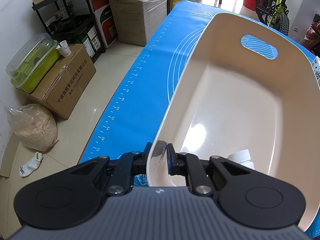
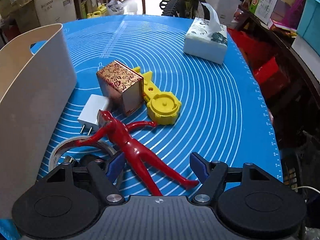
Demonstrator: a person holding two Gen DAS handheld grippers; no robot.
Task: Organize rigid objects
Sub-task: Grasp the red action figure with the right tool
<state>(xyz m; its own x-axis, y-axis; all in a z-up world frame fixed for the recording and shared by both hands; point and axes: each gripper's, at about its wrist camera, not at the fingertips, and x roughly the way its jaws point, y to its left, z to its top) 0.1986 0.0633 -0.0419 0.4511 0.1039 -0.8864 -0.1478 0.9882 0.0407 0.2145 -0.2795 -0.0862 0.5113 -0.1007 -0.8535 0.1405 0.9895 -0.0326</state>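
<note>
My left gripper (image 1: 158,156) is shut on the near rim of a cream plastic basket (image 1: 230,104), one finger outside the wall and one inside. A small white bottle (image 1: 242,157) lies in the basket's near corner. In the right wrist view the basket (image 2: 34,92) stands at the left on the blue mat (image 2: 210,100). My right gripper (image 2: 158,168) is open, low over the legs of a red toy figure (image 2: 128,140). Beyond it lie a white plug charger (image 2: 93,110), a copper-patterned box (image 2: 122,86), a yellow plastic piece (image 2: 162,106) and a tape roll (image 2: 60,150).
A tissue box (image 2: 206,40) stands at the mat's far right. Cardboard boxes (image 1: 66,84), a black shelf (image 1: 68,20) and a sack of grain (image 1: 34,126) are on the floor to the left of the table. A bicycle (image 1: 274,10) stands beyond the table.
</note>
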